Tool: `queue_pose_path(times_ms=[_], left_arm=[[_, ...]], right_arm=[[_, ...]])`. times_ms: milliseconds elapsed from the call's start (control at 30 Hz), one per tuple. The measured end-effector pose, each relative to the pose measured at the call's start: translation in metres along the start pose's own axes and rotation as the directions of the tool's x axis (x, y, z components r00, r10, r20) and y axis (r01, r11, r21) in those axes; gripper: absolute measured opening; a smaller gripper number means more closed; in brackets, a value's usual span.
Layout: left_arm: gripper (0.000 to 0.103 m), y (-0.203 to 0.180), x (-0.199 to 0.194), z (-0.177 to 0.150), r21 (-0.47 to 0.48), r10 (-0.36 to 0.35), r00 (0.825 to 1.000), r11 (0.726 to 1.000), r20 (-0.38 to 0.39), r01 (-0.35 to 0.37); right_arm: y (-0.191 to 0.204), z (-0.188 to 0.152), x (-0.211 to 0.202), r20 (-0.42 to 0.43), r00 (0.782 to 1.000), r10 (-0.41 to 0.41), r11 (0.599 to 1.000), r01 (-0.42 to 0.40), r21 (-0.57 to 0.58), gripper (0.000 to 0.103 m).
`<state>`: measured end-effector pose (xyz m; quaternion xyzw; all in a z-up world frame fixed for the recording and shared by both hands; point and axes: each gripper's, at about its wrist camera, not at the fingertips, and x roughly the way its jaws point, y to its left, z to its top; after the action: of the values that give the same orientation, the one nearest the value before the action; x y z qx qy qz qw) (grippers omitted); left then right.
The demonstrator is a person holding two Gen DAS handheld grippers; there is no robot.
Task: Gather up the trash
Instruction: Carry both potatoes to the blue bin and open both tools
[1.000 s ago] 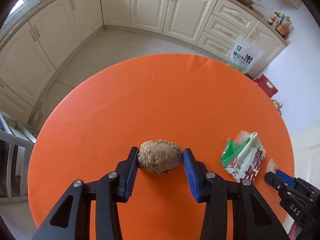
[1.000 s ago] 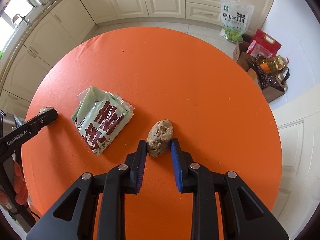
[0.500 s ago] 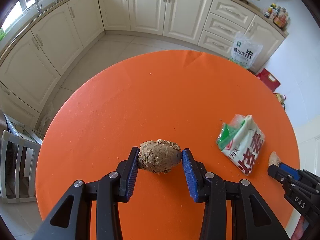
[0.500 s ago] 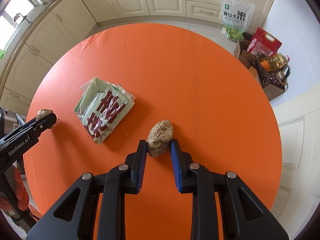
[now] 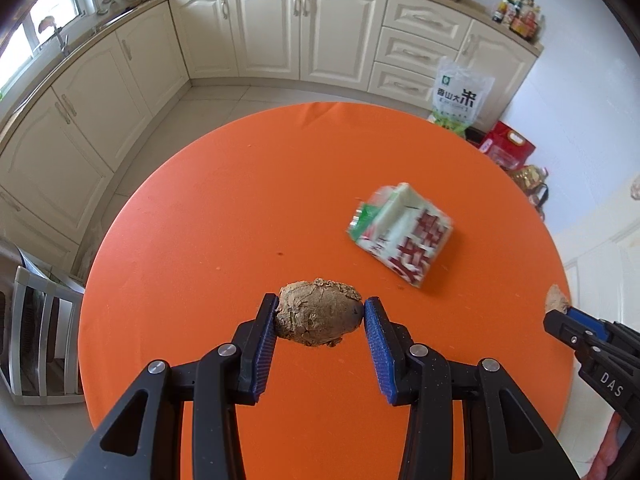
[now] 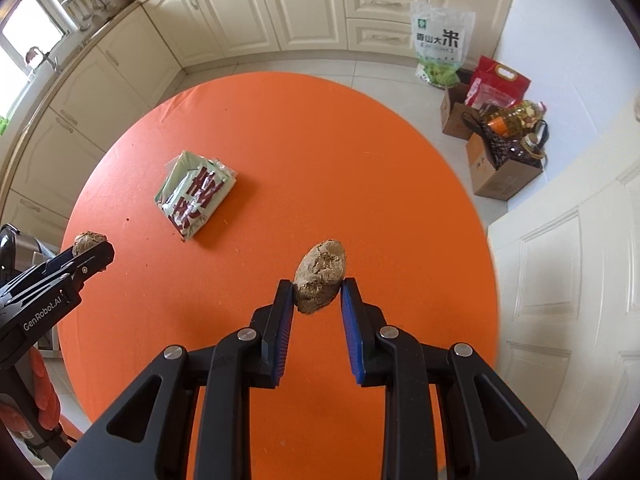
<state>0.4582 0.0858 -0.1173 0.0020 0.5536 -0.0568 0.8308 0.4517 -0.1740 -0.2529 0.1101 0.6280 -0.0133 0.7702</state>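
Pinching one crumbly brown earthy lump in the left gripper and another brown lump in the right gripper, both are held by the jaws above the round orange bench. Crumbling or slipping is risked, since contact is narrow. The green-and-white printed plastic wrapper is left lying toward the bench's left edge.

A: The green and white bag is smeared by motion in the left wrist view, so its red print cannot be read there.

B: And the right claw in that view?

A: Cut off at the right edge; only 1 tip shows, with a sliver of its brown lump.

B: The tabletop?

A: Its near rim sits behind the claw bodies in both views.
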Motion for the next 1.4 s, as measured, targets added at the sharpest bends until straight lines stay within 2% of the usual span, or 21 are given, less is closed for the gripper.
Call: queue_pose_path(times_ms=[367, 567, 767, 900, 1267, 1400], left_arm=[[0.039, -0.076, -0.056, -0.047, 0.138, -0.056, 0.997, 0.989, 0.043, 0.049], [0.039, -0.132, -0.082, -0.083, 0.247, -0.112, 0.992, 0.964, 0.052, 0.096], [0.039, -0.194, -0.091, -0.112, 0.374, -0.171, 0.985, 0.915, 0.019, 0.151], [0.039, -0.239, -0.085, -0.126, 0.450, -0.208, 0.977, 0.869, -0.042, 0.204], [0.039, -0.352, -0.047, -0.150, 0.606, -0.192, 0.971, 0.759, -0.139, 0.237], [0.040, -0.382, -0.030, -0.155, 0.643, -0.157, 0.977, 0.736, -0.142, 0.211]], right_arm=[[-0.081, -0.064, -0.070, 0.060, 0.996, -0.063, 0.992, 0.056, 0.114, 0.024], [-0.134, -0.105, -0.101, 0.077, 0.992, -0.096, 0.975, 0.078, 0.206, 0.024], [-0.188, -0.148, -0.123, 0.086, 0.988, -0.130, 0.947, 0.098, 0.307, 0.024], [-0.225, -0.177, -0.128, 0.072, 0.986, -0.150, 0.921, 0.113, 0.374, 0.024], [-0.295, -0.225, -0.120, 0.029, 0.987, -0.160, 0.869, 0.126, 0.478, 0.024], [-0.312, -0.233, -0.110, 0.012, 0.988, -0.151, 0.854, 0.124, 0.505, 0.024]])
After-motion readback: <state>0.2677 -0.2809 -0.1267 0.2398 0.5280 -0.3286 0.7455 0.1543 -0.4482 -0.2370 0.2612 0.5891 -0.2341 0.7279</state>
